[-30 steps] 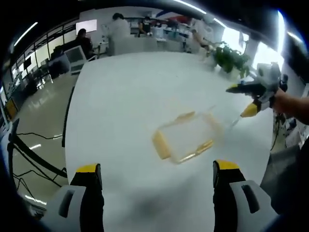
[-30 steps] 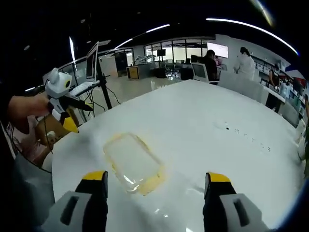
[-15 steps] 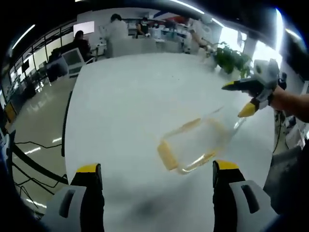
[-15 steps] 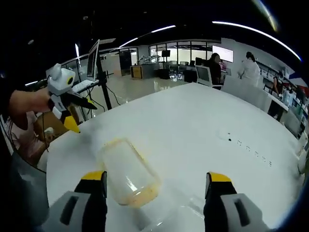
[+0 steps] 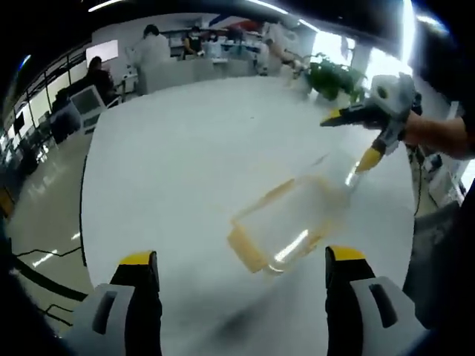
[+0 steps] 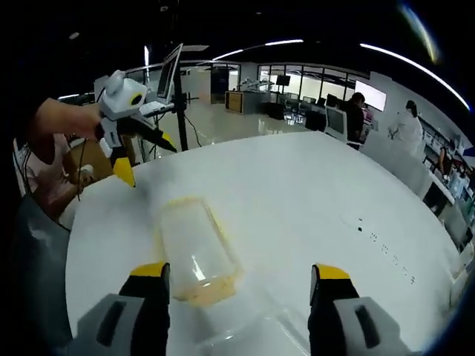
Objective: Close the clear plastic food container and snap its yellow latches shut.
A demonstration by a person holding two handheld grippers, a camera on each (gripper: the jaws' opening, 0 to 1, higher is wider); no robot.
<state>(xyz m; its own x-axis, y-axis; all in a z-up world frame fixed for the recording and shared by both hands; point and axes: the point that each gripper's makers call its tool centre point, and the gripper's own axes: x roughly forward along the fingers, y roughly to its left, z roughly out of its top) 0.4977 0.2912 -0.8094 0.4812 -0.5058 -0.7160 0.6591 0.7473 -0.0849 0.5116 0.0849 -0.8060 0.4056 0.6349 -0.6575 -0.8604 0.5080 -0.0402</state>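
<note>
Left hand-held gripper (image 5: 236, 271): jaws spread wide, holding nothing, poised above the white surface (image 5: 171, 156). Right hand-held gripper (image 6: 239, 285): jaws equally wide apart, empty, touching nothing. The clear plastic food container (image 5: 289, 219) lies on the surface ahead of both, blurred, with a yellow latch (image 5: 245, 248) at its near end in the left gripper view. A clear lid (image 6: 260, 337) lies between the right jaws at the near edge; whether it touches the container cannot be told
</note>
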